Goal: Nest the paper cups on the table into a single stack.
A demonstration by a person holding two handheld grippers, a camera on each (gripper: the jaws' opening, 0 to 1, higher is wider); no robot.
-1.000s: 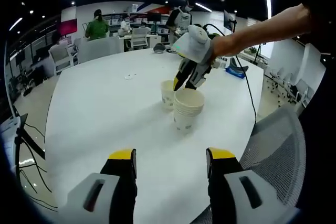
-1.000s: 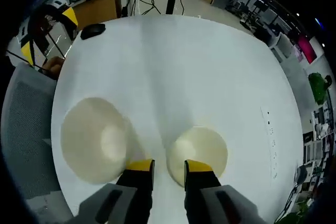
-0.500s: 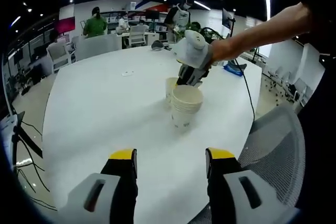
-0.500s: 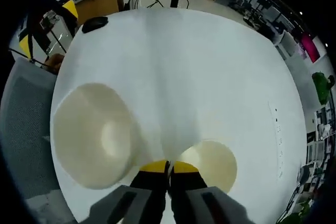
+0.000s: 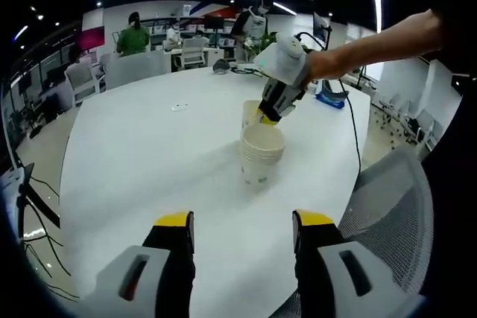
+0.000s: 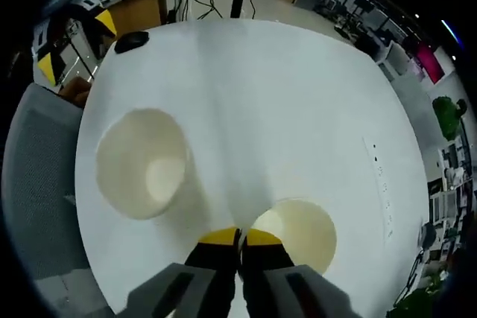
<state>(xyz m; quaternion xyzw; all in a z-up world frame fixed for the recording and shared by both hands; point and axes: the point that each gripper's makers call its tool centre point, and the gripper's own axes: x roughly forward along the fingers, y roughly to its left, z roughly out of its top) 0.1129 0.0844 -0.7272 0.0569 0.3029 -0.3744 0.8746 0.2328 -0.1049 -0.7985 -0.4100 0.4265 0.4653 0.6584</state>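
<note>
Lifted off the surface (image 5: pixel 149 154): single cup (image 6: pixel 294 232), pinched at its rim by my right gripper (image 6: pixel 240 237).
Cup upright, mouth up, beside the stack (image 5: pixel 261 156); left gripper (image 5: pixel 242 221) spread.

One cup stack (image 5: pixel 261 160) and one single cup (image 5: pixel 251 112) on one table (image 5: pixel 149 154); two grippers (image 5: pixel 240 232) (image 5: pixel 268 115); one mesh chair (image 5: pixel 395 206); one black mouse (image 6: pixel 131 42)
</note>
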